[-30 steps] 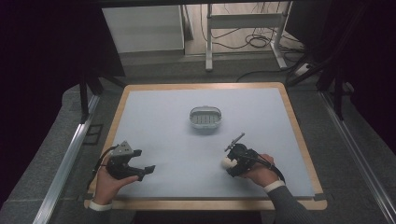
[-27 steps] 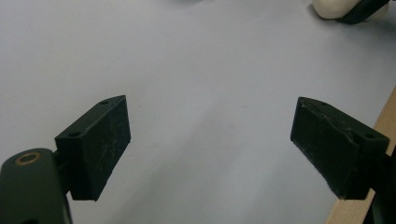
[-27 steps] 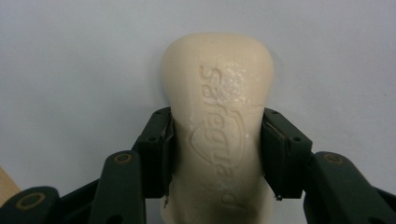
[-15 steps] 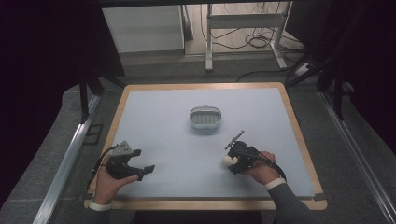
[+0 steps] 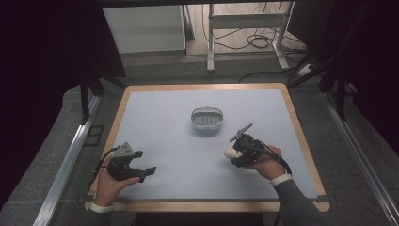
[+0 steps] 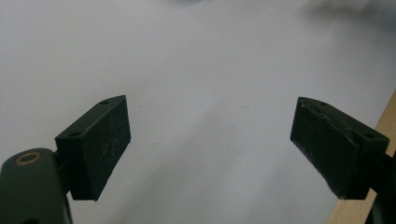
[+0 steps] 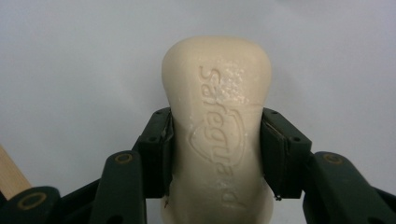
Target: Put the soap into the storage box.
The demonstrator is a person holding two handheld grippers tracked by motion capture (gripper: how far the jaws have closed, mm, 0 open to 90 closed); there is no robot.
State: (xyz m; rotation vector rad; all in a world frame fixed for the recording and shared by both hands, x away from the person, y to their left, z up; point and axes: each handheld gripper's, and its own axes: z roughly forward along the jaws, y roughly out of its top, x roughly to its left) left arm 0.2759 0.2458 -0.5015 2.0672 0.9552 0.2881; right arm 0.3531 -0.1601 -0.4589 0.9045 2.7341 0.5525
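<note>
Right gripper (image 5: 234,153), lower right of centre in the high view: fingers (image 7: 156,149) closed on a cream soap bar (image 7: 217,126), pads pressing both of its long sides at a waisted section. In the right gripper view the bar stands lengthwise up the middle of the frame, embossed lettering facing the camera, rounded end past the fingertips. In the high view the bar's pale end (image 5: 230,151) shows at the gripper's left side, over the pale worktop (image 5: 164,122).

Left gripper (image 5: 147,170), lower left of the high view: fingers (image 6: 95,144) spread wide, nothing between them, bare worktop beyond.

Grey slotted soap dish (image 5: 207,118) sits at frame centre, well apart from both grippers, just up-left of the soap.
</note>
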